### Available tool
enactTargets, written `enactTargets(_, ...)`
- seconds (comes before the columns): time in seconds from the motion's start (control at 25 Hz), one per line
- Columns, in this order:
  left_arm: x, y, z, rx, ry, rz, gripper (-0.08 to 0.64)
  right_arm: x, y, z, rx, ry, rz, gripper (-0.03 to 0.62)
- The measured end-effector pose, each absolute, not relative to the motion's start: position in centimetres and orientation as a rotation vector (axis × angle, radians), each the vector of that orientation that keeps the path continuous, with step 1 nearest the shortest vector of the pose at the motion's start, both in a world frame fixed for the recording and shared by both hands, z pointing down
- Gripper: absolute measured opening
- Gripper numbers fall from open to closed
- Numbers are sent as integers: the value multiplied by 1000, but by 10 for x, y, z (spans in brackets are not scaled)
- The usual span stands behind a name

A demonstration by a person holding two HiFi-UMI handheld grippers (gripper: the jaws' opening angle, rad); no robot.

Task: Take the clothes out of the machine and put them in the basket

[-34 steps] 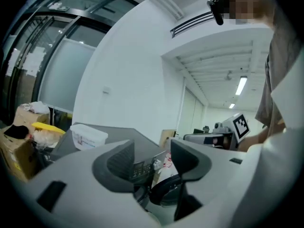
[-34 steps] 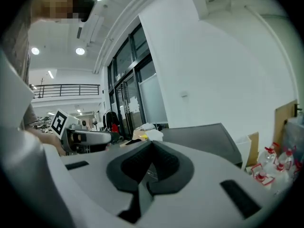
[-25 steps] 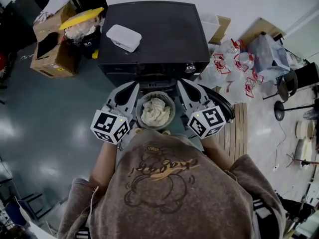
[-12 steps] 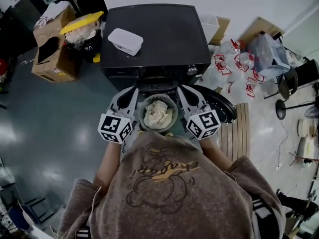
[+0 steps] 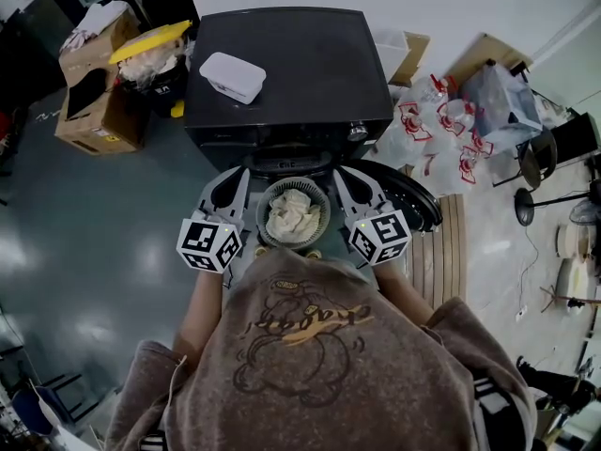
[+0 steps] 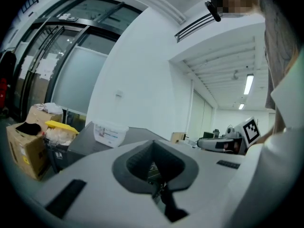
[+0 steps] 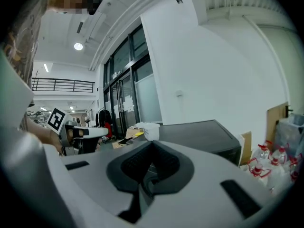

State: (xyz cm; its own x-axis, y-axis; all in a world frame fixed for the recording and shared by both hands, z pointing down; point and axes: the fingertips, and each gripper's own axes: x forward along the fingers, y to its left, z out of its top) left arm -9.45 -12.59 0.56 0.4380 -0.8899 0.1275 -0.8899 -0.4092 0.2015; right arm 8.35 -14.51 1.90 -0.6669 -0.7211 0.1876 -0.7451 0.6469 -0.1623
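A round grey basket [image 5: 321,225] with a cream cloth heap [image 5: 291,211] stands on the floor before the black washing machine [image 5: 291,64]. The machine's dark round door [image 5: 418,205] hangs open to the right. My left gripper [image 5: 240,173] [image 6: 159,184] hovers left of the basket, pointing at the machine front, jaws shut with nothing held. My right gripper [image 5: 342,171] [image 7: 142,177] hovers on the basket's right, jaws also together and empty. The drum's inside is hidden from every view.
A white lidded box [image 5: 233,75] lies on the machine's top. Cardboard boxes [image 5: 89,97] and a yellow-lidded bin [image 5: 150,50] stand at the left. Bottles in clear bags [image 5: 437,130] sit at the right, beside a wooden slatted board [image 5: 449,252].
Both grippers have sunk a little in front of the machine. Their jaws stay shut, and the basket with its cloth stays where it was.
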Motion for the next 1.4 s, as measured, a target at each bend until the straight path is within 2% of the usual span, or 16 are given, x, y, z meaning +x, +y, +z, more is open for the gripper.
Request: enactTargets(1.4, -103, -120, 18, 2380, -1568, 15, 7, 69, -144, 20, 1155, -2769, 380, -8)
